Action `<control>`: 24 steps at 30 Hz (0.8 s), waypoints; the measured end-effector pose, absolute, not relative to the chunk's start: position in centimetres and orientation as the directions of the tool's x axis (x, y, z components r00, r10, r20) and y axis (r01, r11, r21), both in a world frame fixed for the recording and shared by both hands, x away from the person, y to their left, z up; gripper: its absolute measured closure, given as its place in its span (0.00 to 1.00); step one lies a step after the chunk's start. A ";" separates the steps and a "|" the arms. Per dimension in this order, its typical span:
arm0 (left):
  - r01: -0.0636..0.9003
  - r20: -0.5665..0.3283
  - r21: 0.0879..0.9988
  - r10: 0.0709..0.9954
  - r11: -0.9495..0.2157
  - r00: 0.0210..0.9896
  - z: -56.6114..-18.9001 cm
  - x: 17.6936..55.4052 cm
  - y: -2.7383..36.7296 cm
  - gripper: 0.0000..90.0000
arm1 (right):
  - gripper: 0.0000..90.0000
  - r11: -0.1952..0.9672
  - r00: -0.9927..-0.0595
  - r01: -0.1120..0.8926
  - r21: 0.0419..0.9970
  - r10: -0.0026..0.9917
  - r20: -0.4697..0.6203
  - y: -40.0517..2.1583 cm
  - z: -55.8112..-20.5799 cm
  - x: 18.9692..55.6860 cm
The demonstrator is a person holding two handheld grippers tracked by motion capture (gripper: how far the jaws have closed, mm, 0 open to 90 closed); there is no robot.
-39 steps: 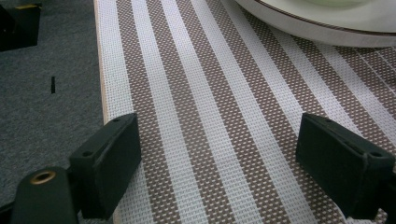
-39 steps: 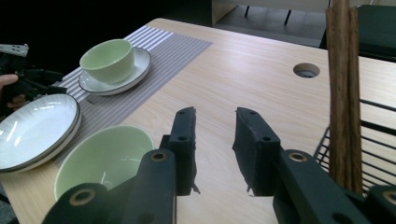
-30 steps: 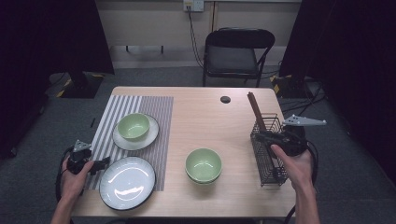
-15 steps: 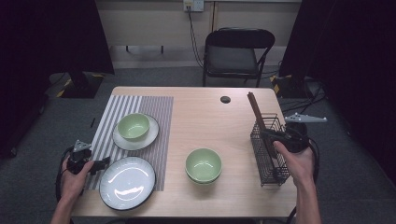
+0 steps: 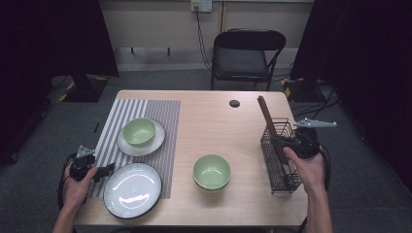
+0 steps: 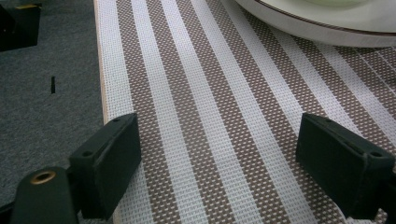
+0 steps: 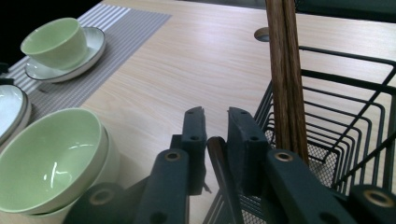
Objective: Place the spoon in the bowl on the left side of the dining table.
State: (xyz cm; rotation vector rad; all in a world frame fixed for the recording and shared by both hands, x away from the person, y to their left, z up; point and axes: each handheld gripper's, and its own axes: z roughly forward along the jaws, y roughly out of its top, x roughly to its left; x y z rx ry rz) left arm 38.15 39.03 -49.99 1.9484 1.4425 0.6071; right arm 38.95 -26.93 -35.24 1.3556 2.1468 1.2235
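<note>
Standing in wire basket (image 5: 280,162): brown chopsticks (image 5: 266,114)

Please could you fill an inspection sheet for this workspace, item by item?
Surface: wooden table, striped placemat at left.
Job's things: wire basket holding upright chopsticks.
Clutter: stacked green bowls, bowl on saucer, large plate.
Grippers: left gripper open over the placemat; right gripper jaws have just been closing, a dark stick between them.
Cables: floor cables at right.
Surroundings: folding chair, dark curtains.
</note>
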 end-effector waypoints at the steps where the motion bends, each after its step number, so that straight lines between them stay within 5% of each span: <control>1: 0.665 -0.004 0.720 0.956 -0.201 0.294 -50.0 38.1 39.0 0.15 | 0.89 0.178 -0.497 0.576 0.798 0.851 0.169 -26.9 -35.3 39.0; 24: 0.665 -0.004 0.720 0.956 -0.201 0.294 -50.0 38.1 39.0 0.15 | 0.89 0.153 -0.505 0.552 0.820 0.844 0.183 -27.3 -35.1 38.6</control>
